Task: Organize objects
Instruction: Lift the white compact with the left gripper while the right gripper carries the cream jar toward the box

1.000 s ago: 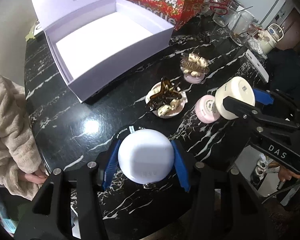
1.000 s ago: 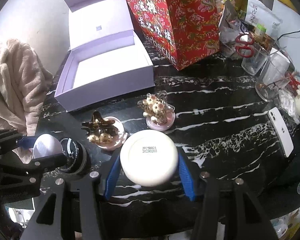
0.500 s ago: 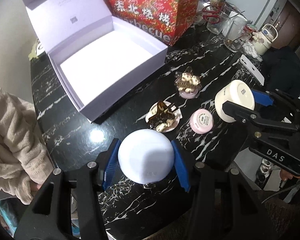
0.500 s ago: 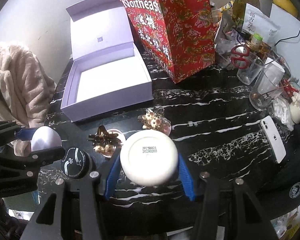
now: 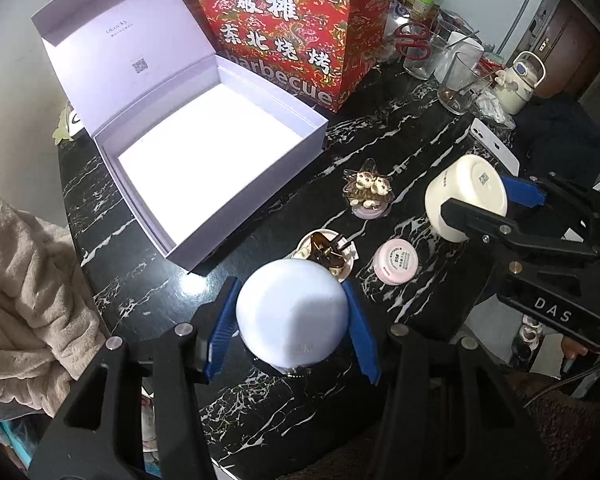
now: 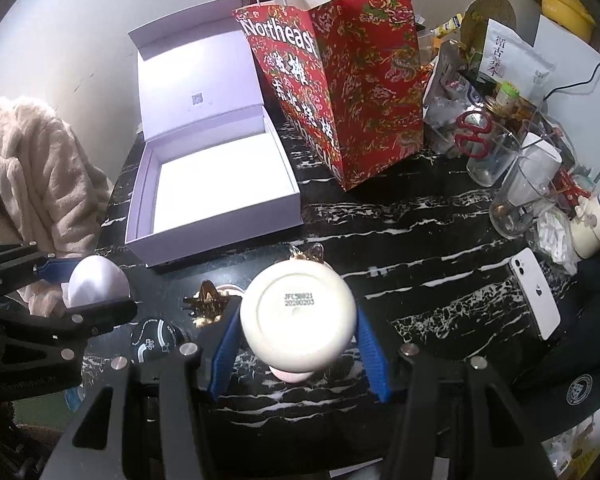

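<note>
Black marble counter [image 5: 400, 140] carries an open lilac box [image 5: 204, 160] at eleven o'clock, empty, probably where our jars belong. Our left gripper [image 5: 292, 320] clamps a pale blue jar [image 5: 292, 312] above the counter; at three o'clock our right gripper [image 6: 298, 336] pinches a cream jar [image 6: 298, 320], base showing.

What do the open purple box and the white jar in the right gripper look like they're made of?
Purple box: rigid matte cardboard, by its straight thin walls and hinged lid. White jar: glossy plastic or glazed ceramic, can't tell which; smooth sheen, code printed on its base.
</note>
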Demonstrator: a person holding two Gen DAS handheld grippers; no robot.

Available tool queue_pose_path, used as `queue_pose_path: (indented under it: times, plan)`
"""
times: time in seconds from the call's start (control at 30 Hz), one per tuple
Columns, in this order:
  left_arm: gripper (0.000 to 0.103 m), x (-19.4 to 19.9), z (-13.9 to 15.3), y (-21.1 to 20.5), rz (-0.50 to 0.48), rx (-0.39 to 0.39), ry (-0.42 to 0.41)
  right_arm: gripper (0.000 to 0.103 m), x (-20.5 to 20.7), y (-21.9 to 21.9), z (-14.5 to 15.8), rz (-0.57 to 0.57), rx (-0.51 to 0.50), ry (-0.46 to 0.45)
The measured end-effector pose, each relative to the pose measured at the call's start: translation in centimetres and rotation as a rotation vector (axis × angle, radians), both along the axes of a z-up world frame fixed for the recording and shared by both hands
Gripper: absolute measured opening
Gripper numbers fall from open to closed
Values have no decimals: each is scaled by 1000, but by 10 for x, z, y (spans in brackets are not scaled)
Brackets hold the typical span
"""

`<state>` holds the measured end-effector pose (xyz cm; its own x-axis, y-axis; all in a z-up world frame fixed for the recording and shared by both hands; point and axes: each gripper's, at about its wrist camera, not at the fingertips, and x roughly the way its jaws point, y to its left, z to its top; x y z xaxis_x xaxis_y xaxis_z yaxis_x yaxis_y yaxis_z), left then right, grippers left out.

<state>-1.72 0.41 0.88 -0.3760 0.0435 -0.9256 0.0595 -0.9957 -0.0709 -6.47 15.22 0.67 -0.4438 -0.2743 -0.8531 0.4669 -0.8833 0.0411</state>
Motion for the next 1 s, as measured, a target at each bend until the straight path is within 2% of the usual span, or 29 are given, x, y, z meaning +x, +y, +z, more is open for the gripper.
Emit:
queue_pose_path:
  times: [0.23, 1.0]
  plan:
    - [50, -7, -7, -5, -4, -5, -16, 55, -6, -8, -4, 23, 1, -11]
    - [50, -65, -27, -35, 52, 2, -84, 55, -76, -41, -26, 102, 33, -84]
